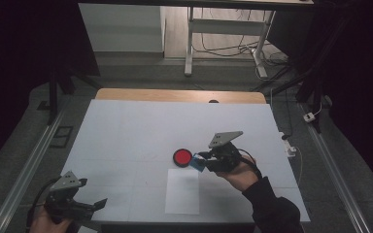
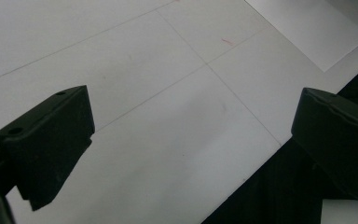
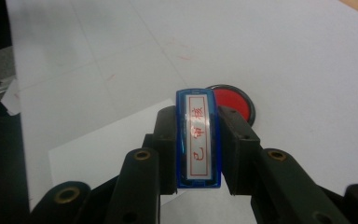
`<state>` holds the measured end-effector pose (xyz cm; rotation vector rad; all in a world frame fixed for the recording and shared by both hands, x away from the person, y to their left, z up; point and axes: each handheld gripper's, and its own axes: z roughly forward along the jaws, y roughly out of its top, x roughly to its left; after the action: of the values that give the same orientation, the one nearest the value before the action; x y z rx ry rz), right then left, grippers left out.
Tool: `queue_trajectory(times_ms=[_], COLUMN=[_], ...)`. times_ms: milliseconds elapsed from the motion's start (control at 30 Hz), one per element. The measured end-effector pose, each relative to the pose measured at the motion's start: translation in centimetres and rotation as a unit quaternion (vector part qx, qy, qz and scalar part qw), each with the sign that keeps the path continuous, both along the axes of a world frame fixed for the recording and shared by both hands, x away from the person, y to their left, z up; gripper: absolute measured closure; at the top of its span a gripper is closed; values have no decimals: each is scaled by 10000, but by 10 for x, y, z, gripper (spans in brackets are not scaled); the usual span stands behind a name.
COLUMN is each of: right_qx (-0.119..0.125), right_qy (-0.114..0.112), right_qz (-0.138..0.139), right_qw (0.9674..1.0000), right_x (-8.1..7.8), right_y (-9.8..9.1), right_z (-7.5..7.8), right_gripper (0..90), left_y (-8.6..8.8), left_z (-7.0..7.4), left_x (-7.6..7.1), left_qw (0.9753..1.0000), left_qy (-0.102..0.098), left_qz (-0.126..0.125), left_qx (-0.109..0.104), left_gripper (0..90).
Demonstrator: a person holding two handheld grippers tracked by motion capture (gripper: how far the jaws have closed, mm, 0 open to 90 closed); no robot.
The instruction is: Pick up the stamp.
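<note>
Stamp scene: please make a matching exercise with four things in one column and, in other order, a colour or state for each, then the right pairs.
1. right gripper
2. left gripper
3. ink pad
4. sheet of paper

a. red and round
b. open, with nothing between the jaws
c. white, flat on the table
d. shut on the blue stamp

Pairs: 1-d, 2-b, 3-a, 4-c

Right tongs (image 1: 200,160) grip blue stamp (image 1: 197,162) beside red pad (image 1: 182,157).
</note>
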<state>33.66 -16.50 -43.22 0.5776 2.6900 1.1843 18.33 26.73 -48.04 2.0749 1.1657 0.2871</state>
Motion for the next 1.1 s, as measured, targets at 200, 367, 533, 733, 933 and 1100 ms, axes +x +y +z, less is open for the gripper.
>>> queue_trajectory(times_ms=[200,367,533,733,933,1100], right_qx=[99,114,112,97,112,128], right_qy=[45,54,47,31,50,42], right_qz=[170,321,499,646,781,896], right_qw=[9998,9994,9987,9979,9969,9959], right_x=[-8,-15,-22,-30,-35,-41], right_y=[0,6,12,17,21,25], right_z=[1,2,3,3,4,6], right_gripper=[700,700,700,700,700,700], left_y=[0,1,1,1,1,1], left_z=[0,0,0,0,0,0], left_x=[0,0,0,0,0,0], left_qw=[10000,10000,10000,10000,10000,10000], left_qy=[3,-4,-3,-3,-3,2], left_qz=[-2,-6,-12,-18,-20,-32], left_qx=[-5,-20,-24,-34,-60,-67], left_gripper=[0,0,0,0,0,0])
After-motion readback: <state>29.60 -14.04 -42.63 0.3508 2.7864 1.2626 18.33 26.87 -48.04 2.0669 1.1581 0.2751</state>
